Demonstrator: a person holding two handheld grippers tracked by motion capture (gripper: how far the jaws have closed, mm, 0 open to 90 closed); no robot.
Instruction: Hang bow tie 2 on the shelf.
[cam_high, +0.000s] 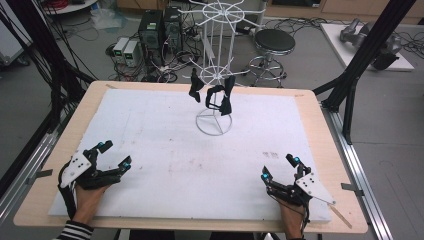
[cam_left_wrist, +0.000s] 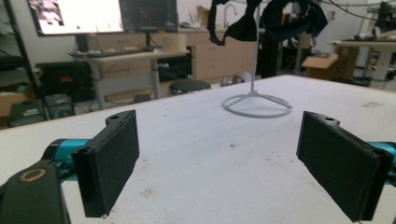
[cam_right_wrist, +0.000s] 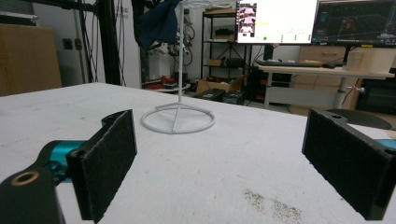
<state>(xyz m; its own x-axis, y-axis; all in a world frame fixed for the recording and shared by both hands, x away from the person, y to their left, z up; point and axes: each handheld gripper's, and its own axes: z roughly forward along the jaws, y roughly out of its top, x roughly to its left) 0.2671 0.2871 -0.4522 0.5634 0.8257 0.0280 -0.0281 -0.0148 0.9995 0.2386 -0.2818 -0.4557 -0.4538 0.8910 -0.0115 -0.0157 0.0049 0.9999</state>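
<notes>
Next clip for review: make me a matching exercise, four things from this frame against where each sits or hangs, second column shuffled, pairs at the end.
Things:
1. left gripper
2. right gripper
3. white wire rack
4. dark bow ties

Places:
A. hanging from the rack's lower ring
B. near corner of the white mat on the person's right, jaws open
C. standing at the far middle of the mat
D. near corner on the person's left, jaws open

Pairs: 1-D, 2-B, 3-C, 4-A

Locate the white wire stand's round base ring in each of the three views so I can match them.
High view: the base ring lies on the white mat, centre, far half.
Left gripper view: it sits right of centre, beyond the open tool.
Right gripper view: it sits left of centre, mid-height.
Shared landmark: the dark cloth pieces hanging on the stand above the ring.
</notes>
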